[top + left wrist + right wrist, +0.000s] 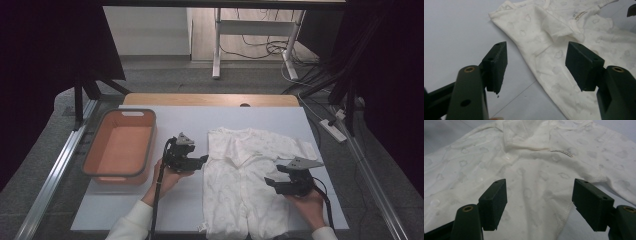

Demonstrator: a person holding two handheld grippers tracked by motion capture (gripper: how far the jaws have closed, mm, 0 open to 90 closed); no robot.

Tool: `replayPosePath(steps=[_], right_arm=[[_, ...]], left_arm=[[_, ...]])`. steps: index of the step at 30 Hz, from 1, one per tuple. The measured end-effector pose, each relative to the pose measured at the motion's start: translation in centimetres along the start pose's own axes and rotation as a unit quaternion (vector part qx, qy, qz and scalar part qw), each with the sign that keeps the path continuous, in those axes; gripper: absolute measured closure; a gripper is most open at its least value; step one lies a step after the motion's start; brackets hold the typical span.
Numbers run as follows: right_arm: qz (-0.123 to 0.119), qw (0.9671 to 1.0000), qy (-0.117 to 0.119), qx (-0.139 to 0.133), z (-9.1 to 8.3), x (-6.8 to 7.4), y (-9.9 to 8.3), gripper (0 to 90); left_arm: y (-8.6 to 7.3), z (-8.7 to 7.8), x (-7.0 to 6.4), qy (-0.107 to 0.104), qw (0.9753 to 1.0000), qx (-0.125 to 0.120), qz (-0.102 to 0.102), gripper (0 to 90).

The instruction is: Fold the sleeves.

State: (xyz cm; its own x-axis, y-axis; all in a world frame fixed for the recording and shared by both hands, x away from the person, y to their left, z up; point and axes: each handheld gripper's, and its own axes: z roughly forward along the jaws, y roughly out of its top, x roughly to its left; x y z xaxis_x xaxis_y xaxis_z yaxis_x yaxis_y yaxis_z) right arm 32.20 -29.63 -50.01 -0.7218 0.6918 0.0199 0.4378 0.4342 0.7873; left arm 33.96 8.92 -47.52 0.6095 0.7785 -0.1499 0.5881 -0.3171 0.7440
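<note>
Holding both grippers wide open and empty, you hover over the white cloud-print baby romper (pixel 250 175) on the white table (pixel 125 210). Left gripper (pixel 202 160) sits beside its edge, right gripper (pixel 270 182) above it.

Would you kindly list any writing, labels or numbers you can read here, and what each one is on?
No text here can be read.
Neck label inside the white cloud-patterned baby garment: a line of print, too small and blurred to read.
Small white tag at the garment's bottom hem: too small to read.
Orange plastic basket with a grey rim: no markings visible.
</note>
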Motion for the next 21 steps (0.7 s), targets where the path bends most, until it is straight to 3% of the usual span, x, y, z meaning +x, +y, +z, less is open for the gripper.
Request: replayPosePath(steps=[21], right_arm=[[-0.013,0.9999,0.004,-0.002,1.0,0.3,1.1,28.9]], left_arm=[[0.1,-0.3,0.7,-0.001,1.0,0.0,-0.001,33.8]])
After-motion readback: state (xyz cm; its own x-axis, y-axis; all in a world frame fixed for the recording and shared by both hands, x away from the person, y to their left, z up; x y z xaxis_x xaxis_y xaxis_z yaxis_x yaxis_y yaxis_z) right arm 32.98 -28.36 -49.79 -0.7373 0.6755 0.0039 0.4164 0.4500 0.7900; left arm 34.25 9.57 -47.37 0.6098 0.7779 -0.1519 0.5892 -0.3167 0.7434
